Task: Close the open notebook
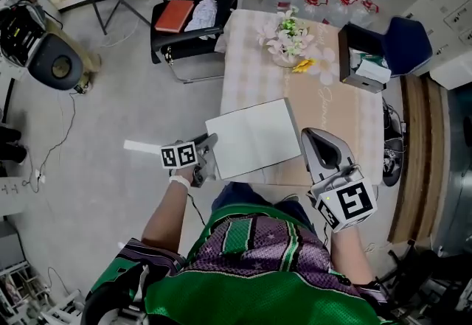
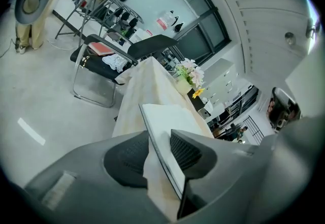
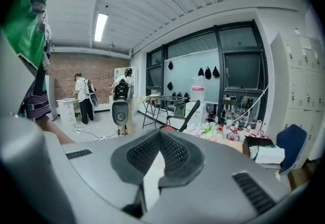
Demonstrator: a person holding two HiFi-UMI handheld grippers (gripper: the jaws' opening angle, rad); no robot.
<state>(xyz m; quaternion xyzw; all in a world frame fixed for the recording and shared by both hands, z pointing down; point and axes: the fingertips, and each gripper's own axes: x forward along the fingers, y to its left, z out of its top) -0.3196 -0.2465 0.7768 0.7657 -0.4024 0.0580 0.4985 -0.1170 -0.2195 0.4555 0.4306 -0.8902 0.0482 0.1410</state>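
The notebook [image 1: 254,138] lies at the table's near left corner and shows one white cover face up. My left gripper [image 1: 210,151] is at its left edge. In the left gripper view the notebook's thin dark-rimmed edge [image 2: 161,131] runs between the two ribbed pads of the left gripper [image 2: 160,135]. The jaws stand wide, with a gap beside the left pad. My right gripper [image 1: 310,136] hovers by the notebook's right edge. In the right gripper view the pad tips of the right gripper [image 3: 160,134] meet with nothing between them.
The table [image 1: 258,73] has a pale patterned cloth and carries a vase of flowers [image 1: 287,40] and a dark box [image 1: 359,58] at the far end. A black chair [image 1: 192,14] stands beyond the table, a blue chair [image 1: 407,43] to the right. A white strip [image 1: 140,145] lies on the floor.
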